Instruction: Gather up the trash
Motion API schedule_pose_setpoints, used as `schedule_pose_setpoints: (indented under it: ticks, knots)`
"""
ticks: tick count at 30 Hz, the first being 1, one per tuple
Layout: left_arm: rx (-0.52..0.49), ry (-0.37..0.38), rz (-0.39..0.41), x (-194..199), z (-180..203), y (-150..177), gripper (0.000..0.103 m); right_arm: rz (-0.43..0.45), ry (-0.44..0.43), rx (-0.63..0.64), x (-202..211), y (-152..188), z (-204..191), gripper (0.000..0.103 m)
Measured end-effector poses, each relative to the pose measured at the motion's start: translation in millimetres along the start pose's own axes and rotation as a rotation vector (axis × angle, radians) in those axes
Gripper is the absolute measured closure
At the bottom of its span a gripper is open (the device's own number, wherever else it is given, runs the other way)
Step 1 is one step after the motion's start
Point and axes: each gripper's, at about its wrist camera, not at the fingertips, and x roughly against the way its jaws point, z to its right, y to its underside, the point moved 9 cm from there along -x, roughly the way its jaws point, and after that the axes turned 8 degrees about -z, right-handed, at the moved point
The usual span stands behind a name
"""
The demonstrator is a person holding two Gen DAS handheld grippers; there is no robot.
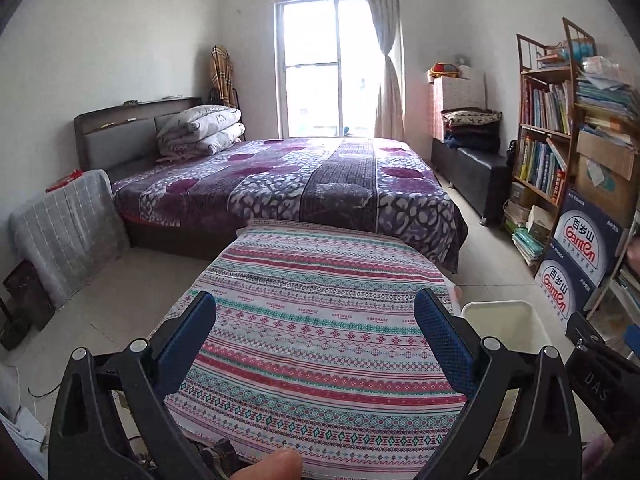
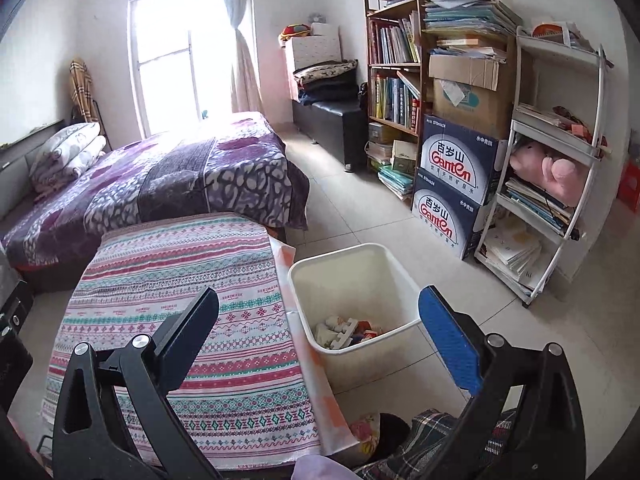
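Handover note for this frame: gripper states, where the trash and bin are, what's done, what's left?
Left gripper: open, empty, over the patterned tablecloth.
Right gripper: open, empty, beside the table, near the bin.
White bin: on the floor at the table's right edge, with several scraps of trash at its bottom.
Done: no trash shows on the tablecloth.
Left: check the floor around the table; nothing loose is visible from here.

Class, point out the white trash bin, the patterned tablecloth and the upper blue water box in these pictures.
white trash bin (image 2: 394,276): right wrist view, inner right wall.
patterned tablecloth (image 1: 320,320): left wrist view, middle of the top.
upper blue water box (image 2: 454,160): right wrist view, printed front face.
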Motion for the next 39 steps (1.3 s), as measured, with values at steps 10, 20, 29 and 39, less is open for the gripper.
schedule_pose_setpoints:
  ticks: [10, 20, 29, 39]
  knots:
    - [0.037, 0.018, -0.076, 5, -10, 9, 0.007, 0.044, 0.017, 0.036, 16, -1, -6, 0.007]
    - [0.036, 0.009, -0.059, 15, -9, 8, 0.007, 0.088, 0.030, 0.062, 26, -2, -11, 0.007]
    - [0.040, 0.015, -0.081, 12, -7, 11, 0.007, 0.103, 0.018, 0.048, 33, -5, -8, 0.007]
    - [0.041, 0.020, -0.087, 9, -6, 12, 0.007, 0.101, 0.009, 0.042, 35, -5, -7, 0.007]
